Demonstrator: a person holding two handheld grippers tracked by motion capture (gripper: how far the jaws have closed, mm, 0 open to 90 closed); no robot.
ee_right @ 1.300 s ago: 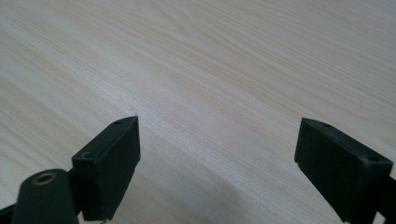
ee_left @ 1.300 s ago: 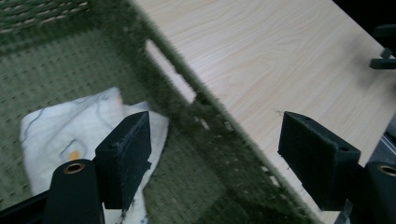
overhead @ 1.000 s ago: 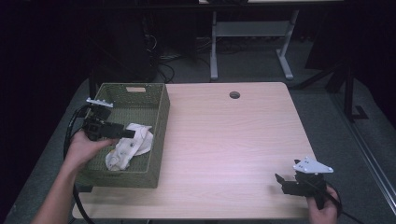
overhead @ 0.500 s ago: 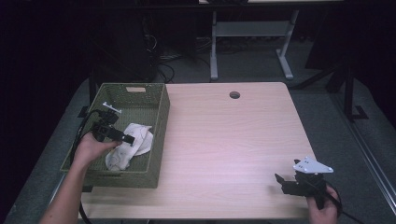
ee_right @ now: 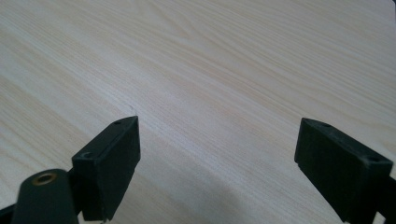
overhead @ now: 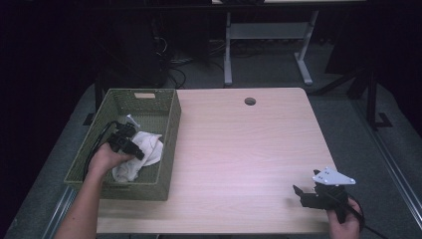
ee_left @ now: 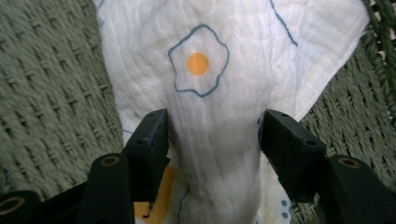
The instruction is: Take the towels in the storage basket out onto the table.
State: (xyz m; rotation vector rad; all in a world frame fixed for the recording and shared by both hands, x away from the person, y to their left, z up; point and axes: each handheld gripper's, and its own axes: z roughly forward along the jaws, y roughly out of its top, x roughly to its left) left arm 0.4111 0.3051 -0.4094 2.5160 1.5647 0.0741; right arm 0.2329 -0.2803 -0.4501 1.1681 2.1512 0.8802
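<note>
A white cloth (overhead: 150, 143) with fried-egg prints (ee_left: 198, 64) lies bunched in a green woven basket (overhead: 172, 124) at the table's left. My left gripper (overhead: 140, 152) is down inside the basket on the cloth. Its jaws have just been closing. In the left gripper view (ee_left: 212, 128) a raised fold of the cloth fills the gap and both pads press on its sides. My right gripper (overhead: 297, 192) rests low at the table's near right corner. It stands open over bare wood (ee_right: 217, 140), with nothing between its jaws.
The light wooden table (overhead: 239, 144) has a round cable hole (overhead: 250, 101) near its far edge. The basket's walls (ee_left: 51, 88) close in around the left gripper. A metal desk frame (overhead: 268, 35) and cables stand on the dark floor behind.
My left hand has sunk into the basket, onto the cloth, and its jaws have narrowed around a fold of it. The right hand has kept still.
</note>
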